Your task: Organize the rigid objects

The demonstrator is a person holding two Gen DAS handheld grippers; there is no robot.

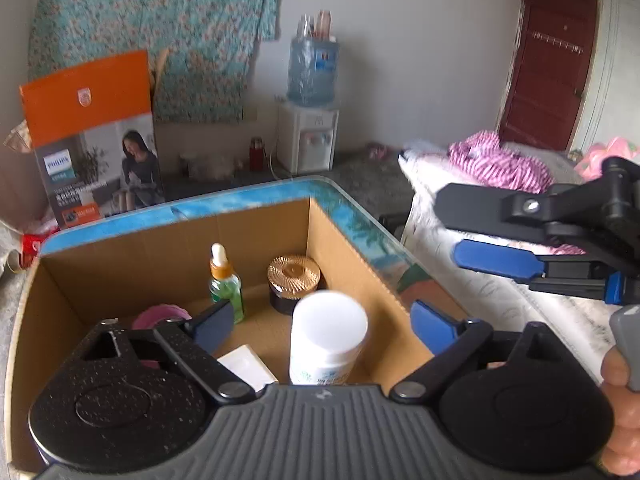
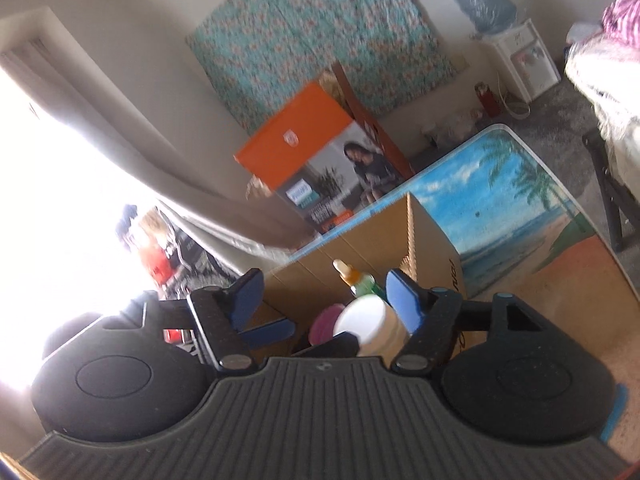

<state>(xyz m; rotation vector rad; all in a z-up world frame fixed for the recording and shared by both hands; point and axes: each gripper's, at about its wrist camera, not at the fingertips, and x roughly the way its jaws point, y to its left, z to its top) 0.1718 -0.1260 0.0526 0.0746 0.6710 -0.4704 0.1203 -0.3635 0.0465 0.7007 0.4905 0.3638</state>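
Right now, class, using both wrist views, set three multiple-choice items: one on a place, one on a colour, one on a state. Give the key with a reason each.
1. Where does the green dropper bottle stand?
A. inside the cardboard box
B. on the bed
C. on the water dispenser

2. What colour is the top of the jar beside the dropper bottle?
A. red
B. copper-gold
C. blue

3. How is the left gripper?
A. shut on the white bottle
B. shut on nothing
C. open, with the white bottle between its fingers

Key: 1 A, the box walls surround it. 2 B, its ribbed lid shines copper-gold. 3 C, gaps show between both pads and the bottle.
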